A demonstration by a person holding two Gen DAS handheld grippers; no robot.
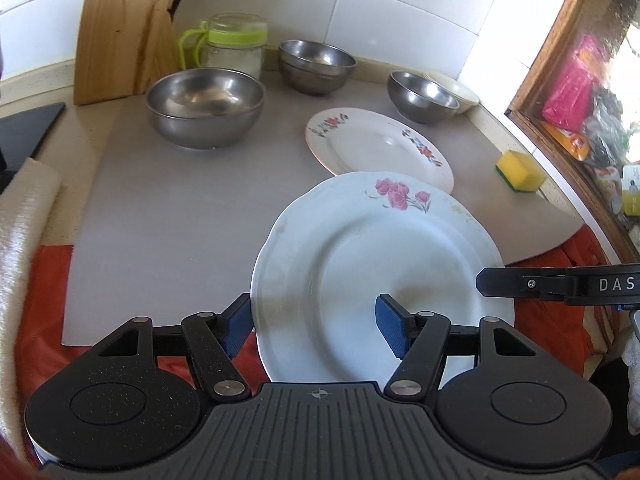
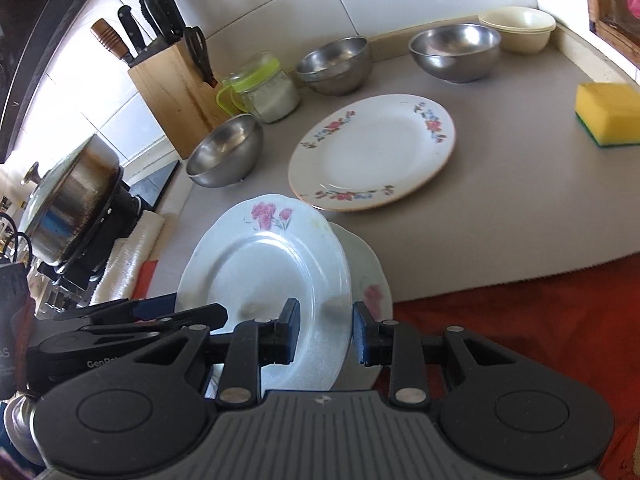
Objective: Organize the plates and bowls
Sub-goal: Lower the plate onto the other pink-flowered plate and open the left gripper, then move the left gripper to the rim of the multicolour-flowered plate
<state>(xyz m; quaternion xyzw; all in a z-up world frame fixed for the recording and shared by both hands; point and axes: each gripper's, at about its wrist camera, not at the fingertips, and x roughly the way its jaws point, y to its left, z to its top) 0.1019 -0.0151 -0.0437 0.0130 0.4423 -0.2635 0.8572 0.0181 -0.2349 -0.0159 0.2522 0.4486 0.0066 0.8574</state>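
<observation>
A white plate with pink tulips (image 1: 372, 256) is raised at the mat's near edge; it also shows in the right wrist view (image 2: 264, 264). My left gripper (image 1: 314, 330) is open, its fingers astride the plate's left rim. My right gripper (image 2: 326, 334) is open astride the plate's right rim, and its finger shows in the left wrist view (image 1: 520, 282). A second pink-flowered plate (image 2: 370, 280) lies under the first. A flower-bordered plate (image 2: 372, 152) lies flat further back. Three steel bowls (image 1: 204, 106) (image 1: 316, 65) (image 1: 422, 96) and stacked cream bowls (image 2: 518, 28) stand at the back.
A grey mat (image 1: 168, 220) covers the counter over a red cloth (image 2: 500, 328). A yellow sponge (image 2: 608, 120), a green-lidded jar (image 2: 262, 92), a knife block (image 2: 172, 84), a lidded pot on the stove (image 2: 72, 204) and a rolled white towel (image 1: 20, 240) surround it.
</observation>
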